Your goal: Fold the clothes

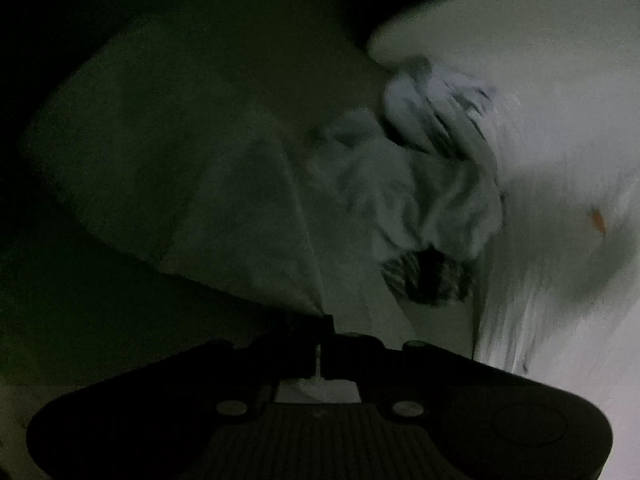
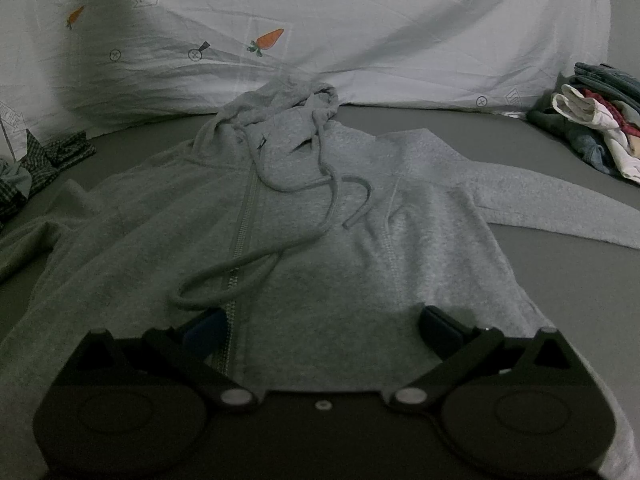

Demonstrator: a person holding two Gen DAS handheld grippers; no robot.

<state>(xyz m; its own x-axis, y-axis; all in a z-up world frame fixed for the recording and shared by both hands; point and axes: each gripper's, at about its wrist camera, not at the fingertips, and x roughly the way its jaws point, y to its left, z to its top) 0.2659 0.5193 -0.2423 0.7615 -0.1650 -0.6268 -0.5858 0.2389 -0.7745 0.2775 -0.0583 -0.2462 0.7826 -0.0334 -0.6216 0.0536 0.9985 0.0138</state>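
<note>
Hoodie: grey zip hoodie (image 2: 304,216) lay front-up, spread across centre of right wrist view on the grey bed surface (image 2: 560,280); hood at top centre, one sleeve (image 2: 560,208) running out to right edge of frame.
Drawstrings: cords (image 2: 272,256) looped loose over the chest and zip, mid-frame.
R gripper: right gripper (image 2: 320,330) hovered low over hem area, bottom centre; jaws spread wide, nothing between them. I couldn't tell if tips touched the cloth.
L gripper: left gripper (image 1: 318,354) at bottom centre of left wrist view, jaws nearly together, w/ a thin pale strip of fabric (image 1: 280,240) nipped in the gap and rising taut toward mid-frame. View was dark and blurred, so I judged it was part of the hoodie but couldn't confirm.
Surroundings: carrot-print sheet (image 2: 360,40) across top of frame; folded stack (image 2: 600,120) at right edge; checked garment (image 2: 52,156) at left edge. In left view a crumpled pale pile (image 1: 420,168) sat right of centre.
Step in hand: I judged it as setting up first fold.
How to do it well: tuck cords in first so they don't snag; pinch one layer edge near hem, not the zip; keep L tension even; bring sleeve across chest before folding body.
</note>
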